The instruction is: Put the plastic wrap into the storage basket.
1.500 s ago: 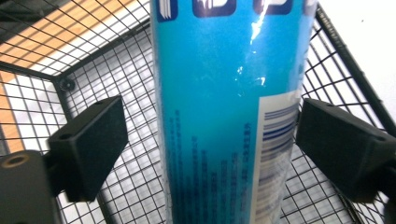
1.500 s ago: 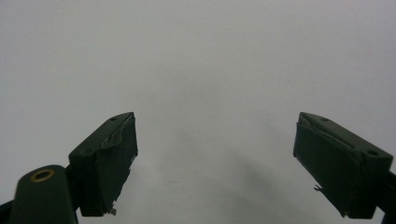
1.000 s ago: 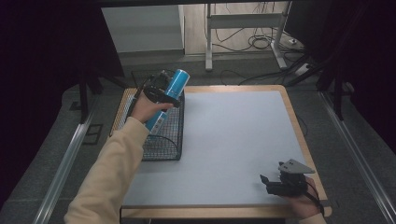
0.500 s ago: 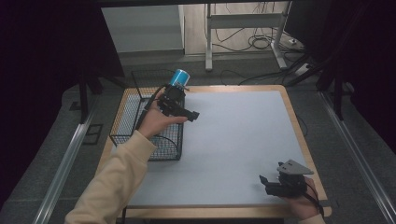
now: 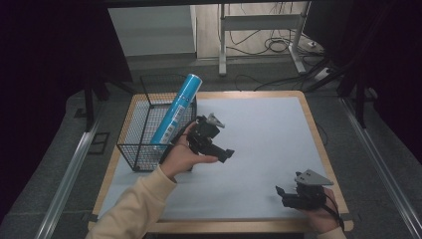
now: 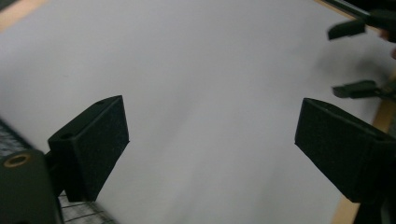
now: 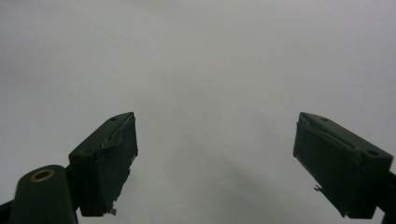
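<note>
Left gripper [image 5: 226, 153] has let go of the blue tube [image 5: 176, 108] and pulled away toward 4 o'clock over the white mat [image 5: 268, 129]; its jaws are wide, just easing inward, nothing between them. Tube now leans in the wire basket [image 5: 137, 149], at 10 o'clock. Right gripper [image 5: 280, 193] unmoved at 5 o'clock, jaws wide, empty.

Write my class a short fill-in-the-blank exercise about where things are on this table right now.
1. The blue tube leans inside the wire ____.
2. The left gripper has its jaws ____, with nothing between them.
3. The right gripper rests near the table's ____ edge.
Missing words: basket; open; front
</note>
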Demonstrator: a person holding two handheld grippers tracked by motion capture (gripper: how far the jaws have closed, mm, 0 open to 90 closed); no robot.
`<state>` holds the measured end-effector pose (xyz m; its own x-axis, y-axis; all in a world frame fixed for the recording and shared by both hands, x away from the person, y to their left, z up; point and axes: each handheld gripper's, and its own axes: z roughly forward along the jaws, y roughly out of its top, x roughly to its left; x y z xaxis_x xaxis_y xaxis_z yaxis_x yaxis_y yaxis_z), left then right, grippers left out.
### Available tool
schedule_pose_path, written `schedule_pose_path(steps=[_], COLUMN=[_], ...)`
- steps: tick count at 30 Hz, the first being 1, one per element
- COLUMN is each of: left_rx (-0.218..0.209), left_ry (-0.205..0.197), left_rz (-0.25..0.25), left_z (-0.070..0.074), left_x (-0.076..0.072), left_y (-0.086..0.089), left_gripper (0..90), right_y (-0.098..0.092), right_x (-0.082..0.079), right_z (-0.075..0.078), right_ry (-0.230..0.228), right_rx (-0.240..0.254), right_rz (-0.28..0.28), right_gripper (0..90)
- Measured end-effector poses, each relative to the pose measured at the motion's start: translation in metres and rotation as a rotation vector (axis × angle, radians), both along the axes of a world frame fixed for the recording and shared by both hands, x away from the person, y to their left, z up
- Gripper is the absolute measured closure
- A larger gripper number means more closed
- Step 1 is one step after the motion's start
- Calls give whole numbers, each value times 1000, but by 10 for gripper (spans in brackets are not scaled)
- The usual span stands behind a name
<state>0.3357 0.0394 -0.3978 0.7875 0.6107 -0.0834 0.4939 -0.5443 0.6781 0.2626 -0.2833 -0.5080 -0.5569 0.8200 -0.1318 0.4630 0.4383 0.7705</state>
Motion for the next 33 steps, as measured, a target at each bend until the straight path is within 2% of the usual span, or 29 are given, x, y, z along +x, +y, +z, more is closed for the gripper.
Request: schedule_pose_path(steps=[3, 4, 5, 6, 8, 11, 13, 14, 17, 26, 33], left_rx=[-9, -9, -14, -13, -4, 19, 24, 31, 45, 52, 43], left_ry=[29, 29, 45, 49, 51, 68, 71, 77, 76, 82, 80], left_rz=[-38, -38, -47, -49, -56, -71, -70, -67, -64, -50, -39], left_z=[-21, -21, -32, -38, -43, -60, -65, -73, -78, -84, -87], left_x=[-14, -14, -20, -23, -25, -32, -33, -35, -36, -36, -36], left_y=[-10, -10, -14, -16, -17, -19, -19, -18, -16, -13, -10], left_gripper=[98, 98, 100, 111, 111, 111, 111, 111, 111, 112, 112], right_y=[1, 1, 1, 1, 1, 1, 0, 0, 0, 1, -1], right_x=[0, 0, 0, 0, 0, 1, 1, 1, 1, 1, 1], right_z=[0, 0, -1, -1, -1, -1, -1, -1, -2, -2, -1], right_ry=[1, 1, 3, 3, 2, 1, 1, 1, 1, -5, -11], right_rx=[-3, -4, -5, -5, -6, -6, -6, -8, -11, -14, -16], right_rz=[3, 3, 3, 3, 2, -1, -2, -2, -1, -3, -2], right_gripper=[138, 138, 138, 138, 138, 138, 138, 138, 138, 138, 138])
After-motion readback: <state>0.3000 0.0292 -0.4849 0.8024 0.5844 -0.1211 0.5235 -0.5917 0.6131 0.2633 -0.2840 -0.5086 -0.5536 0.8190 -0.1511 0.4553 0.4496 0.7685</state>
